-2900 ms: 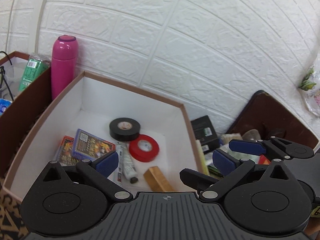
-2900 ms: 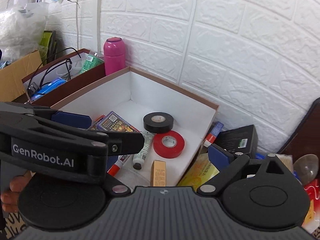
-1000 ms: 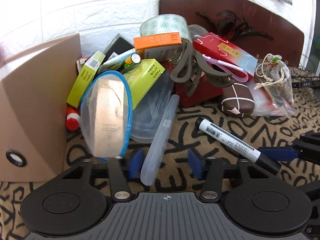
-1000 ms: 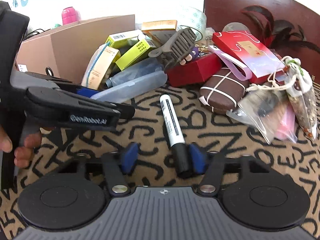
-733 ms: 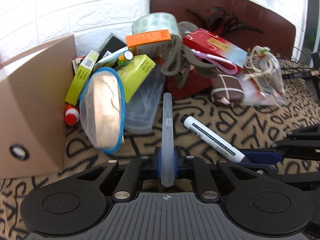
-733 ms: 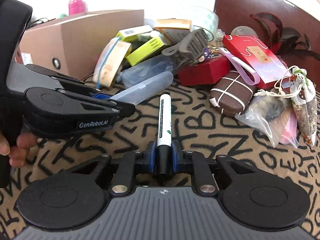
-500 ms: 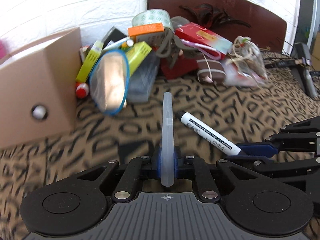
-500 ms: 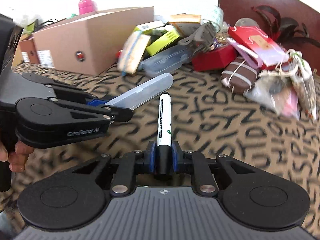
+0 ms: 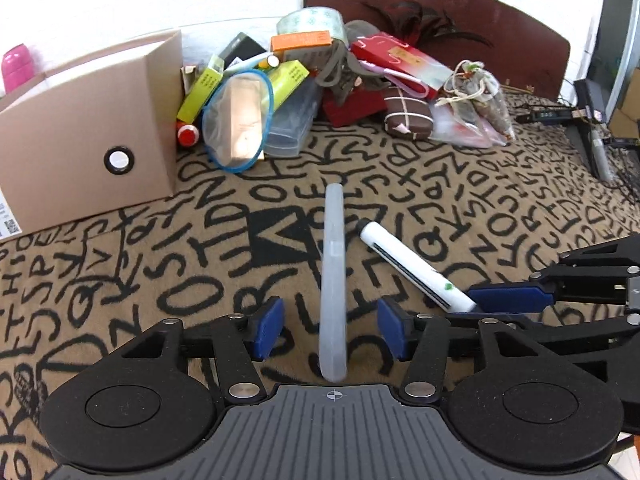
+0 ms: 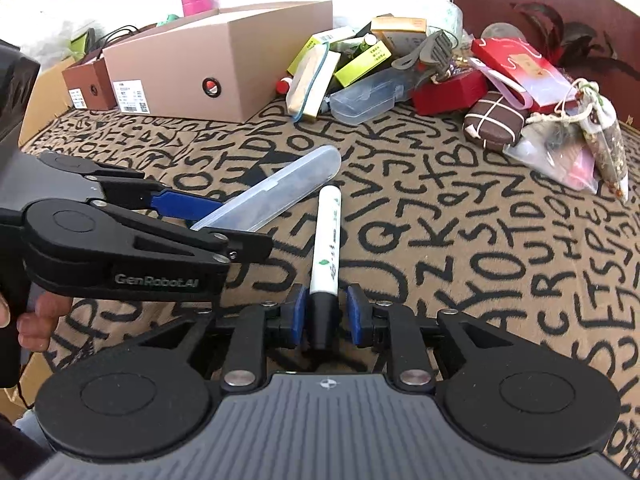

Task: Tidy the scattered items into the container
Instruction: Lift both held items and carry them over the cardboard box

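Left gripper [image 9: 331, 328] spread wide around loose clear case [image 9: 333, 280], right gripper [image 10: 327, 314] parted beside marker [image 10: 326, 256]: regrip both squarely before carrying to box [image 10: 224, 56].

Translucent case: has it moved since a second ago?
Yes. The translucent case has come away from the clutter pile toward the near side, between the left gripper's open jaws.

Marker [image 9: 414, 270] right of clear case [image 9: 333, 276]

the left gripper [image 10: 188, 212] reads "genrobot.ai"; letters cover the cloth [image 10: 480, 240].
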The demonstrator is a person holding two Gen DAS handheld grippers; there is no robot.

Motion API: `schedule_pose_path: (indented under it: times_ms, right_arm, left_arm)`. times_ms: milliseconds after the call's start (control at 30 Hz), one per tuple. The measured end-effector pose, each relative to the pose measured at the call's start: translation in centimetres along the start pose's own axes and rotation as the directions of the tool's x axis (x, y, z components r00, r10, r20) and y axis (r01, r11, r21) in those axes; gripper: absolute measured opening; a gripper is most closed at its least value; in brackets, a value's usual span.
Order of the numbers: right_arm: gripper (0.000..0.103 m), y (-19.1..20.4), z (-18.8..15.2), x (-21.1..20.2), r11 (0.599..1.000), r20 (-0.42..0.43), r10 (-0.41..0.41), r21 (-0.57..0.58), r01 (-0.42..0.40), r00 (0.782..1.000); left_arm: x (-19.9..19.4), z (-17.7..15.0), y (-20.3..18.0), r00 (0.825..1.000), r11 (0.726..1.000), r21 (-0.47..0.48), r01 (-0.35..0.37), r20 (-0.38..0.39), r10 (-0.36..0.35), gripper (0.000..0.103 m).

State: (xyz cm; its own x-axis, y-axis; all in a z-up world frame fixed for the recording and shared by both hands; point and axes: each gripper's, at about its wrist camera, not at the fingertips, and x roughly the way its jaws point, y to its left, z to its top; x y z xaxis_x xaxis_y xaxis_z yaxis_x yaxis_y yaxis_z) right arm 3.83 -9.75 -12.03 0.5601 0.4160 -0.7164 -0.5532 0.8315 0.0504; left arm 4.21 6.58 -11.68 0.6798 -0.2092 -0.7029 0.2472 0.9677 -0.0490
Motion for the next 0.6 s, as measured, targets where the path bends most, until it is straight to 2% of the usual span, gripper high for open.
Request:
schedule_pose_path:
  times_ms: [133, 233, 267, 333, 367, 400, 467, 500, 567, 600]
  right_arm:
    - [0.025, -0.2, 0.8, 0.8, 1.000, -0.004, 0.010, 0.008, -0.010, 1.000]
    - [0.025, -0.5, 1.5, 1.4, 1.000, -0.006, 0.016, 0.016, -0.016, 1.000]
    - [0.025, -0.5, 1.7, 1.6, 1.000, -0.008, 0.018, 0.020, -0.018, 1.000]
    - [0.026, -0.7, 1.9, 1.9, 0.999, -0.010, 0.022, 0.025, -0.021, 1.000]
    - [0.026, -0.8, 2.0, 2.0, 0.999, -0.011, 0.024, 0.028, -0.024, 1.000]
    - [0.026, -0.9, 2.1, 2.1, 0.999, -0.012, 0.028, 0.030, -0.027, 1.000]
    - [0.026, -0.9, 2.1, 2.2, 0.999, -0.012, 0.031, 0.025, -0.031, 0.999]
    - [0.026, -0.9, 2.1, 2.2, 0.999, -0.012, 0.032, 0.022, -0.032, 0.999]
    - [0.026, -0.9, 2.2, 2.4, 0.999, -0.016, 0.033, 0.018, -0.032, 0.999]
    - [0.026, -0.9, 2.3, 2.4, 0.999, -0.020, 0.033, 0.015, -0.032, 0.999]
  left_arm:
    - [0.9, 1.0, 0.1, 1.000, 1.000, 0.001, 0.011, -0.006, -0.011, 0.063]
    - [1.6, 1.7, 0.1, 1.000, 1.000, 0.008, 0.011, -0.011, -0.011, 0.056]
    - [1.8, 1.8, 0.1, 1.000, 1.000, 0.010, 0.012, -0.012, -0.012, 0.051]
    - [1.9, 2.0, 0.1, 1.000, 1.000, 0.018, 0.016, -0.016, -0.016, 0.033]
    - [2.0, 2.0, 0.1, 1.000, 1.000, 0.023, 0.019, -0.019, -0.018, 0.019]
    - [2.0, 2.0, 0.1, 0.999, 0.999, 0.025, 0.023, -0.023, -0.022, 0.016]
    - [2.1, 2.1, 0.2, 0.999, 0.999, 0.022, 0.025, -0.027, -0.024, 0.016]
    - [2.1, 2.1, 0.1, 0.999, 1.000, 0.021, 0.022, -0.027, -0.022, 0.021]
    - [2.2, 2.1, -0.1, 1.000, 1.000, 0.023, 0.015, -0.025, -0.015, 0.022]
    - [2.2, 2.1, -0.2, 1.000, 1.000, 0.027, 0.013, -0.026, -0.012, 0.019]
